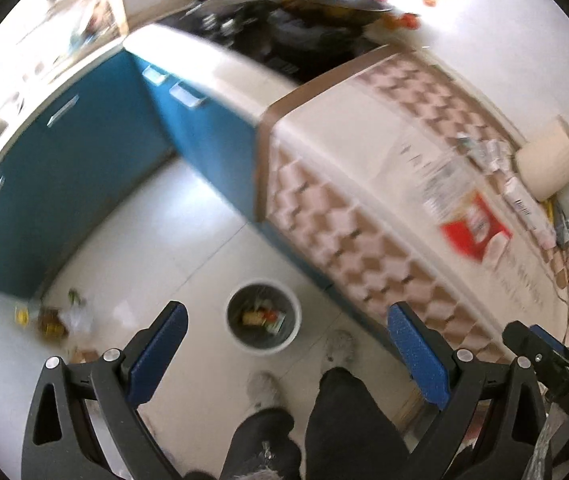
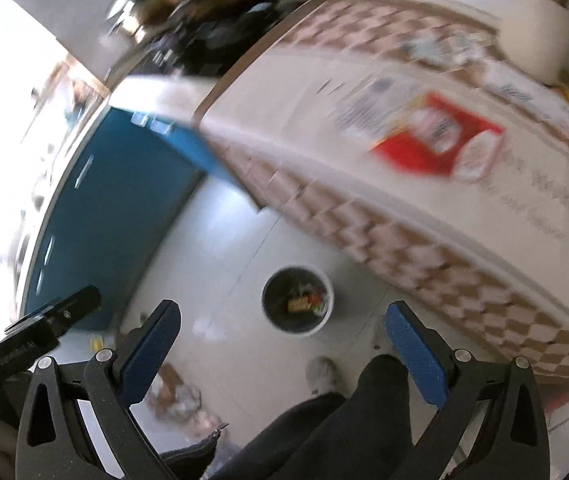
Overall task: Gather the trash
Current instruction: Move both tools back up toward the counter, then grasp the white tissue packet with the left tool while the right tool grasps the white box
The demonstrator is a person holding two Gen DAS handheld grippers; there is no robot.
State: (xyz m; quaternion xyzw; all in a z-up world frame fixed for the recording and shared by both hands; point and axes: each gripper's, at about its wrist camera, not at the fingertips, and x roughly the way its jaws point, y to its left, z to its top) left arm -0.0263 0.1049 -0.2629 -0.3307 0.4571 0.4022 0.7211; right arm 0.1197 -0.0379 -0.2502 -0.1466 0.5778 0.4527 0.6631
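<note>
The round white bin (image 1: 263, 317) sits on the floor (image 1: 188, 220) with colorful trash (image 1: 262, 316) inside. Both claws, left (image 1: 288, 350) and right (image 2: 284, 350), are wide open and hold nothing.

Motion blur and cut-off edges hide much of the scene

The print on the red packet (image 2: 436, 140) lying on the tabletop (image 2: 324, 92) is smeared past reading; scraps inside the bin (image 1: 263, 316) are too small to name, as is the floor litter (image 1: 60, 318). The dark clutter (image 1: 284, 20) at the top is blurred, and the trouser legs (image 1: 340, 420) run off the bottom edge.
</note>
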